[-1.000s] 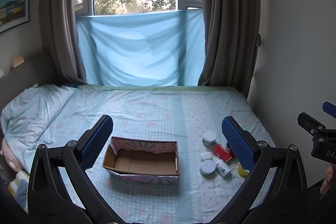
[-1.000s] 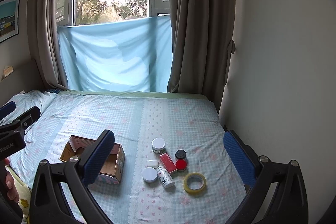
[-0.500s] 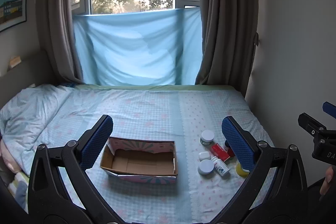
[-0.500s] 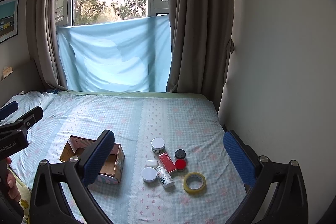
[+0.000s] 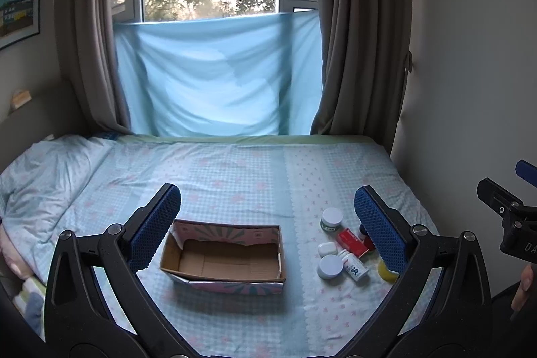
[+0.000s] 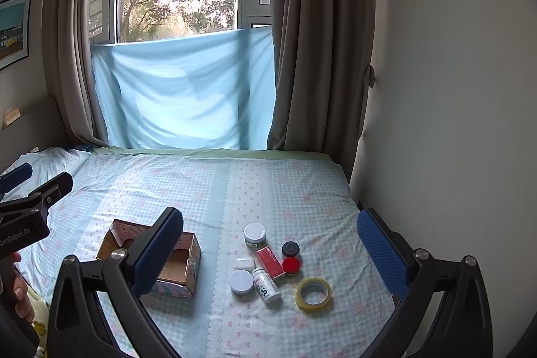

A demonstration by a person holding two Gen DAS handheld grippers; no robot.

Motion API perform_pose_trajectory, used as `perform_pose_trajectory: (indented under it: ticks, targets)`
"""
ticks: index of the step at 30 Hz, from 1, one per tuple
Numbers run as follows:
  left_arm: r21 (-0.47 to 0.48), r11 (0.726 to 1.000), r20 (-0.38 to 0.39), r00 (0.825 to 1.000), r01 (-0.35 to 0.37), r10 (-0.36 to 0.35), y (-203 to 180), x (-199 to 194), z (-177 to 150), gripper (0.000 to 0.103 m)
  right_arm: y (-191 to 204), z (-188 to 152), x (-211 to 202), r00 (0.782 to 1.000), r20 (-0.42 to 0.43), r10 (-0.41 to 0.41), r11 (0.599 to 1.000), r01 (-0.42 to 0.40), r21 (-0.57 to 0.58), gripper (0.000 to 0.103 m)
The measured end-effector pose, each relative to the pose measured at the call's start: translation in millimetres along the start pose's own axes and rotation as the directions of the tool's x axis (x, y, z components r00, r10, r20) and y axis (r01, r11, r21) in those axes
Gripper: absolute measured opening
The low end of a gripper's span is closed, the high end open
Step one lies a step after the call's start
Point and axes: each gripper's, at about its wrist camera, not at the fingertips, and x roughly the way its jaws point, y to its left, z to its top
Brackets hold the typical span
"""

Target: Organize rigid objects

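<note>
Two tools hover above the bed point(image 6: 302, 190), both spread wide and grasping nothing. At the left, under the left tool point(image 5: 268, 217), an empty cardboard box point(image 5: 225, 257) lies on the bed. To its right is a cluster of small things: two white-lid jars, a white case point(image 6: 245, 263), a red box point(image 6: 270, 261), a white bottle point(image 6: 266, 285). The tape roll point(image 6: 313, 293) lies nearest the right tool point(image 6: 268, 252).

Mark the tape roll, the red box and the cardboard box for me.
tape roll point(image 6: 313, 293): right wrist view, on the near side of its yellow ring.
red box point(image 6: 270, 262): right wrist view, on the middle of its top face.
cardboard box point(image 5: 224, 282): left wrist view, on its near outer wall.
</note>
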Motion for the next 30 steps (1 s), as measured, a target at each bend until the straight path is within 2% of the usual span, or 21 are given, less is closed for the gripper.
perform_pose_trajectory:
  ticks: [4,9,14,16,21,26,28,30]
  targets:
    - [0.015,1.0,-0.012,1.0,0.014,-0.013,3,6,1,0.103,3,-1,2,1.0,0.001,0.003,1.0,-0.003,0.0,0.103]
    - [0.065,0.996,-0.072,0.996,0.062,-0.058,1,29,1,0.103,0,-7,10,1.0,-0.023,-0.013,1.0,0.013,0.021,0.103]
    - [0.136,0.978,-0.179,0.975,0.157,-0.132,-9,69,-3,0.103,-8,-21,23,0.994,-0.09,-0.059,0.995,0.065,0.074,0.103]
    - [0.162,0.966,-0.227,0.96,0.202,-0.163,-18,88,-9,0.103,-11,-28,29,0.989,-0.122,-0.081,0.991,0.093,0.099,0.103]
    - [0.195,0.925,-0.334,0.909,0.325,-0.249,-48,137,-37,0.103,-27,-56,52,0.974,-0.184,-0.13,0.976,0.159,0.151,0.103]
    - [0.234,0.894,-0.435,0.864,0.381,-0.254,-90,185,-74,0.103,-50,-87,90,0.953,-0.267,-0.143,0.96,0.199,0.197,0.103]
    - [0.254,0.884,-0.474,0.848,0.391,-0.239,-108,204,-92,0.103,-60,-101,110,0.943,-0.303,-0.135,0.957,0.203,0.205,0.103]
    - [0.263,0.877,-0.52,0.825,0.403,-0.223,-123,226,-111,0.103,-70,-117,131,0.93,-0.342,-0.135,0.955,0.214,0.206,0.103]
